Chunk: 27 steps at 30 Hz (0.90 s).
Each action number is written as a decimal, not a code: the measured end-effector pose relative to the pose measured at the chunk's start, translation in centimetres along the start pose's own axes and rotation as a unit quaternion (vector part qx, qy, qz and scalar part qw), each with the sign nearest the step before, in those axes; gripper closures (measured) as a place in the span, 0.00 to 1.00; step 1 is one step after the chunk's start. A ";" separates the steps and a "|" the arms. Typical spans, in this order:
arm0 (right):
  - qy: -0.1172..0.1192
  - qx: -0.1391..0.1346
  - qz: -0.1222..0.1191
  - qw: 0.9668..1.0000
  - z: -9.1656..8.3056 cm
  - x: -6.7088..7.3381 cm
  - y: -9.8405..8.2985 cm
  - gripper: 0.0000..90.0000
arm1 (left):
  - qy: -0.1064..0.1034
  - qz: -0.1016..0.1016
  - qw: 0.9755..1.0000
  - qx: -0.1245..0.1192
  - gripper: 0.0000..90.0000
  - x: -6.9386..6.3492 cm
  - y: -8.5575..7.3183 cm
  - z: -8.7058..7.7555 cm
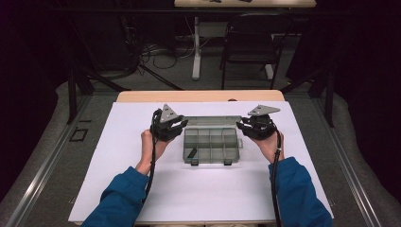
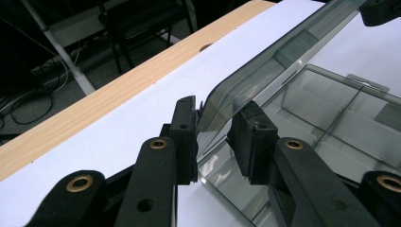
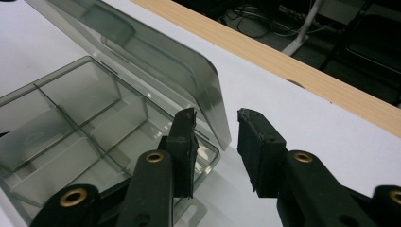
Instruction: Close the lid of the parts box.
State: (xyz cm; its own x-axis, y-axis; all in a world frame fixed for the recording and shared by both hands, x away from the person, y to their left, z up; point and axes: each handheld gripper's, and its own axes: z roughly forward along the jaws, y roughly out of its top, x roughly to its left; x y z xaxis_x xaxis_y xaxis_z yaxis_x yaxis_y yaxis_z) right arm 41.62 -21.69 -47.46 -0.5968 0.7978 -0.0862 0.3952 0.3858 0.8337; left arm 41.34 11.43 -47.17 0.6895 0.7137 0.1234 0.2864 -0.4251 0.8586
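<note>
Standing open, organizer box (image 1: 210,145), compartments mostly bare.

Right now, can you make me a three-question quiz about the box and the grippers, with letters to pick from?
1. Where does the box sit?
A. between the two grippers
B. on the chair
C. on the floor

2. What colour are the sleeves?
A. red
B. blue
C. yellow

3. How is the lid?
A. shut flat
B. taken off and lying apart
C. lifted open, still joined along the back

Answers:
1. A: in the high view the left gripper is at the box's left end and the right gripper at its right end, on the white sheet.
2. B: both forearms wear blue.
3. C: both gripper views show the lid tilted up over the open compartments, with its corner between each gripper's open jaws.
</note>
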 end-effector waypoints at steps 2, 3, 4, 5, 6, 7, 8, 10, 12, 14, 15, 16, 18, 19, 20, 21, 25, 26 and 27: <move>0.001 -0.001 -0.004 1.000 0.0 0.2 0.1 0.75 | -0.001 0.002 1.000 0.001 0.78 -0.1 -0.1 -0.1; 0.002 -0.003 -0.004 1.000 0.0 0.3 0.1 0.76 | 0.000 0.007 1.000 0.002 0.78 -0.2 -0.1 -0.1; 0.002 -0.002 -0.005 1.000 0.0 0.3 0.1 0.76 | 0.000 0.005 1.000 0.003 0.78 -0.3 -0.2 -0.1; 0.003 -0.003 -0.005 1.000 -0.1 0.3 0.1 0.76 | 0.000 0.007 1.000 0.004 0.77 -0.3 -0.2 -0.1; 0.003 -0.003 -0.006 1.000 -0.1 0.3 0.1 0.77 | 0.000 0.009 1.000 0.006 0.77 -0.4 -0.3 -0.1; 0.002 -0.005 -0.007 1.000 -0.1 0.3 0.1 0.78 | 0.000 0.010 1.000 0.005 0.77 -0.5 -0.4 -0.1; 0.002 -0.005 -0.007 1.000 -0.1 0.4 0.1 0.78 | 0.000 0.012 1.000 0.007 0.77 -0.5 -0.4 -0.2; 0.003 -0.008 -0.006 1.000 -0.1 0.4 0.0 0.79 | 0.001 0.010 1.000 0.004 0.77 -0.7 -0.6 -0.2; 0.004 -0.008 -0.006 1.000 -0.1 0.5 -0.2 0.81 | -0.001 0.010 1.000 0.002 0.77 -0.7 -0.8 -0.3; 0.005 -0.010 -0.009 1.000 -0.1 0.7 -0.3 0.81 | -0.003 0.010 1.000 0.002 0.77 -0.8 -0.9 -0.4; 0.003 -0.009 -0.010 1.000 -0.1 0.8 -0.4 0.81 | -0.005 0.008 1.000 0.002 0.77 -0.8 -1.0 -0.4; 0.002 -0.009 -0.010 1.000 -0.1 0.9 -0.5 0.81 | -0.005 0.007 1.000 0.002 0.77 -0.8 -1.1 -0.5; 0.001 -0.011 -0.008 1.000 -0.2 1.0 -0.7 0.81 | -0.007 0.007 1.000 0.001 0.77 -0.9 -1.3 -0.5; 0.001 -0.011 -0.009 1.000 -0.2 1.1 -0.8 0.81 | -0.008 0.006 1.000 0.001 0.77 -0.9 -1.3 -0.6; 0.000 -0.013 -0.009 1.000 -0.2 1.1 -1.0 0.81 | -0.010 0.007 1.000 0.002 0.77 -0.9 -1.4 -0.6; 0.000 -0.012 -0.010 1.000 -0.2 1.2 -1.1 0.81 | -0.011 0.006 1.000 0.001 0.77 -0.9 -1.5 -0.6; -0.004 -0.008 -0.018 1.000 -0.3 1.4 -1.1 0.81 | -0.015 0.003 1.000 0.000 0.77 -0.9 -1.9 -0.7; -0.004 -0.005 -0.019 1.000 -0.3 1.5 -1.1 0.81 | -0.017 0.002 1.000 0.001 0.77 -0.9 -1.9 -0.7; -0.005 -0.006 -0.020 1.000 -0.3 1.5 -1.2 0.81 | -0.018 0.002 1.000 0.001 0.77 -0.9 -1.9 -0.7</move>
State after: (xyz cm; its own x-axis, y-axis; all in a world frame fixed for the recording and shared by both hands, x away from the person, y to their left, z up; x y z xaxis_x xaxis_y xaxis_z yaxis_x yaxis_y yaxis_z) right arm 40.05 -21.11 -48.41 -0.6045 0.7867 -0.1248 0.3629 0.4115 0.8361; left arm 39.72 12.02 -48.59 0.7135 0.6921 0.1092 0.2847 -0.4288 0.8574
